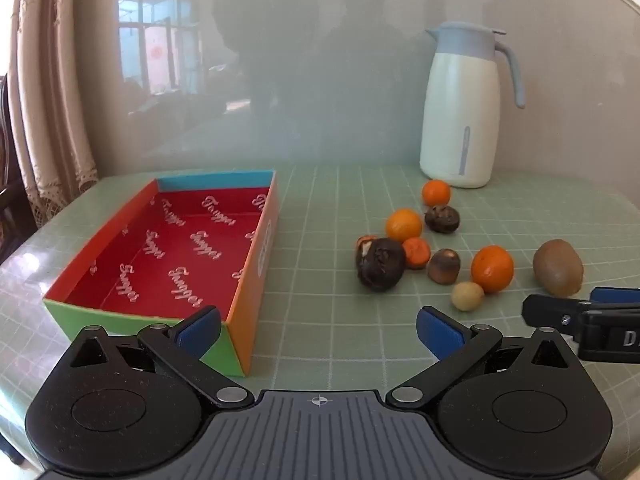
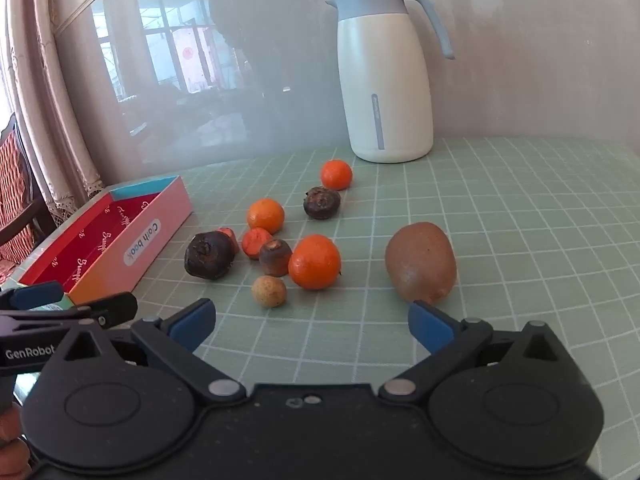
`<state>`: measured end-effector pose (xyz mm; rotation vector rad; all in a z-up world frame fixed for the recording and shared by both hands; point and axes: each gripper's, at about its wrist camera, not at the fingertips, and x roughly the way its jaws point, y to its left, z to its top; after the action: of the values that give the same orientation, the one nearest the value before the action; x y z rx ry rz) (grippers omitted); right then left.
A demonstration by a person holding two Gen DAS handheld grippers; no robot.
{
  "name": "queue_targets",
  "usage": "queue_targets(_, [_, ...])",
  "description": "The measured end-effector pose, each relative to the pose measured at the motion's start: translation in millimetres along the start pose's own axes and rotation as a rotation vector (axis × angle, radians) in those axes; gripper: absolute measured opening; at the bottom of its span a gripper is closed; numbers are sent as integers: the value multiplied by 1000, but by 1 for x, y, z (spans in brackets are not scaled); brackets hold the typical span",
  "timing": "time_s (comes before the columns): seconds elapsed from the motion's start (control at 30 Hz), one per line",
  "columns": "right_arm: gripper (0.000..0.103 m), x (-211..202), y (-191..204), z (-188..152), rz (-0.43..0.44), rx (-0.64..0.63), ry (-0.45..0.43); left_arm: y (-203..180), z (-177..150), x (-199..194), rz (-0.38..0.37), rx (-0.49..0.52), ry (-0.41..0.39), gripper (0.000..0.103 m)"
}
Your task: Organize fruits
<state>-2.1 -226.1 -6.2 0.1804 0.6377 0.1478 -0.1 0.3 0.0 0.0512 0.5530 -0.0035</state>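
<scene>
Both claws are spread, gripping nothing: left gripper (image 1: 319,330) beside the box (image 1: 256,256) (red inside), right gripper (image 2: 311,326) just short of the kiwi (image 2: 420,262) and oranges (image 2: 314,262).

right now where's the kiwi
The kiwi lies on the green grid mat at the right end of the fruit cluster, apart from the nearest orange on its left, just ahead of the open right gripper.
</scene>
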Motion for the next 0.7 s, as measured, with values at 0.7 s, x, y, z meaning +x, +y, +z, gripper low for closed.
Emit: queue_targets(0.7, [103, 1, 1, -2, -1, 2, 17, -1, 2, 3, -15, 5, 33, 103])
